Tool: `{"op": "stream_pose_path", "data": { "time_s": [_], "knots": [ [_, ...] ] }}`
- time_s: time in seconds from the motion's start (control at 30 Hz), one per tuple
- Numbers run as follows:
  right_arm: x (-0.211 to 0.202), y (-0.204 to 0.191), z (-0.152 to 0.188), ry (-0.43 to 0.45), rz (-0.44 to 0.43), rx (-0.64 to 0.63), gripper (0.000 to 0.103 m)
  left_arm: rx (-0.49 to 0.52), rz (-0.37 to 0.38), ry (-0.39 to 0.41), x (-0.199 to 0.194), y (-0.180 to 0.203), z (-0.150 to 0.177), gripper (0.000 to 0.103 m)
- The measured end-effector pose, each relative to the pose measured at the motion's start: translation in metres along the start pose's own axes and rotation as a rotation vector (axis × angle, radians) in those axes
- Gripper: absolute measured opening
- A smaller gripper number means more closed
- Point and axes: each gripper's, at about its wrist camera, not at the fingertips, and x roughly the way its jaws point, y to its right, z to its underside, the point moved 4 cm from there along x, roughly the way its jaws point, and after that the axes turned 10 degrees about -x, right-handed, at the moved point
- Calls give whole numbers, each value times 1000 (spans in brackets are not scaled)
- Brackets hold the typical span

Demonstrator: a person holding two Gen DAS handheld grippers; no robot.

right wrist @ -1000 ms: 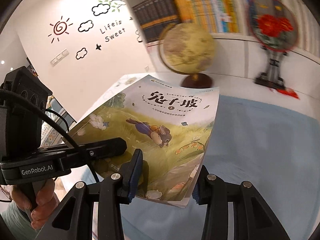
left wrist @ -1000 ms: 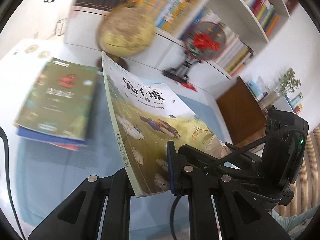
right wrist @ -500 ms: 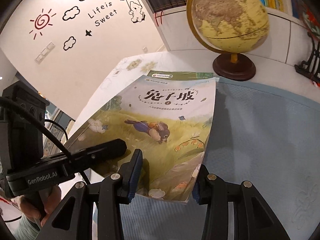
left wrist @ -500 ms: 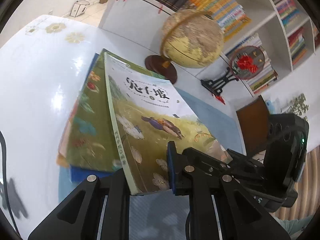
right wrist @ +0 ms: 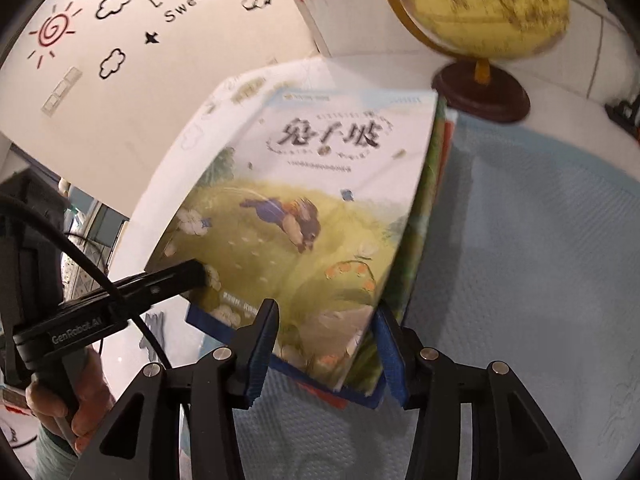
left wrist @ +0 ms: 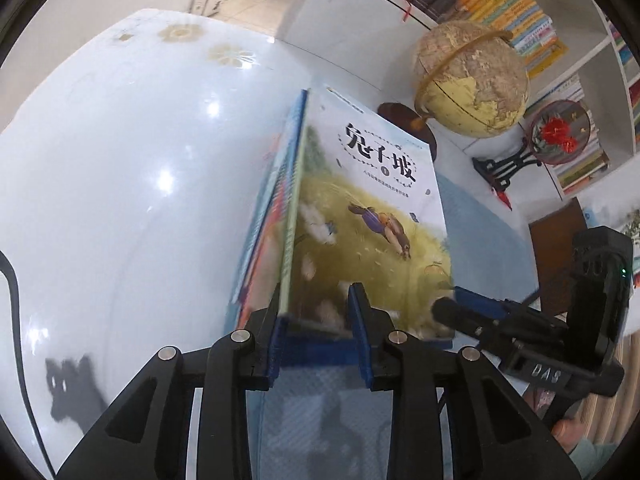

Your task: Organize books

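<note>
The rabbit-cover book (left wrist: pixel 372 216) lies flat on top of a stack of books (left wrist: pixel 260 236) on the white table. My left gripper (left wrist: pixel 316 320) straddles its near spine corner. Its jaws are opening, and the far pad has come off the cover. In the right wrist view the same book (right wrist: pixel 304 200) tops the stack (right wrist: pixel 432 200). My right gripper (right wrist: pixel 324 336) has the book's near right corner between its fingers; its jaws are opening too. Each gripper shows in the other's view: the right gripper (left wrist: pixel 452 306) and the left gripper (right wrist: pixel 192 276), both at the book's near edge.
A globe (left wrist: pixel 472 80) on a dark wooden base stands just behind the stack. A round fan ornament (left wrist: pixel 560 132) is further right, before the bookshelves (left wrist: pixel 520 12). A blue mat (right wrist: pixel 540 240) covers the table right of the stack; glossy white tabletop (left wrist: pixel 120 160) lies left.
Both grippers carried the rabbit book down and left onto the stack, where it now lies flat. Both pairs of jaws stand wider than before.
</note>
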Motion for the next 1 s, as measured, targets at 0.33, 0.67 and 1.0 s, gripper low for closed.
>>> {"op": "stream_pose_path", "data": {
  "time_s": [0.33, 0.67, 1.0],
  "knots": [
    [-74, 47, 43, 70, 234, 49, 64, 117, -114, 168, -39, 81, 24, 27],
    [-211, 87, 64, 291, 485, 76, 87, 322, -110, 219, -55, 244, 69, 27],
    [-277, 137, 107, 303, 489, 217, 87, 379, -151, 231, -54, 325, 122, 27]
  ]
}}
